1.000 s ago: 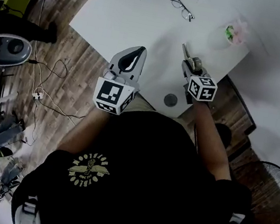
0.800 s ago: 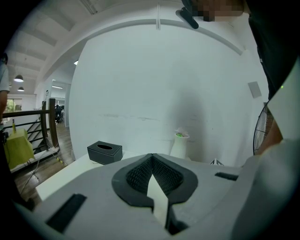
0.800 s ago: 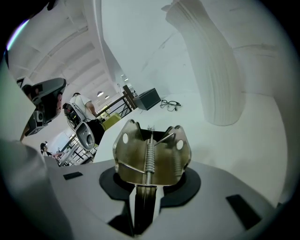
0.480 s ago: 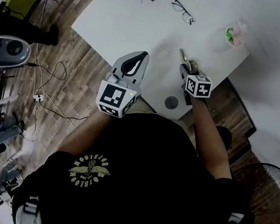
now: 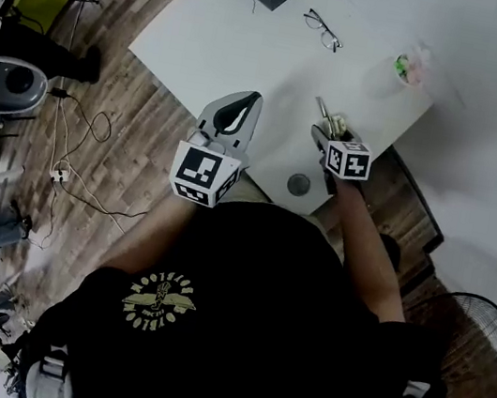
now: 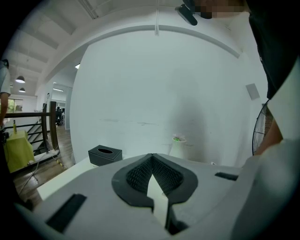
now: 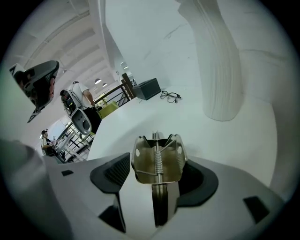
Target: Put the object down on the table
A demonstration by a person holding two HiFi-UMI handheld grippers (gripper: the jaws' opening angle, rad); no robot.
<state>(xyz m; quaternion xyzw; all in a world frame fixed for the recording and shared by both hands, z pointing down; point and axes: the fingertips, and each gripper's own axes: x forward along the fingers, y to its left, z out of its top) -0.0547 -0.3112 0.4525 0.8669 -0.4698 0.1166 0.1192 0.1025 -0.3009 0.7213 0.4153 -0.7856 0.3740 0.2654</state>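
Head view: right gripper (image 5: 329,129) half hides metal clamp (image 5: 336,121) between jaws; just opened.

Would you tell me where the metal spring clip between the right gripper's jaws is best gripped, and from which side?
Grip the metal spring clip across its two flat outer plates beside the coil spring, probably from the person's side along its length, as the right gripper sits. Those plates are parallel and face the pads. The jaws have just been opening; the clip stands between them, unpressed.
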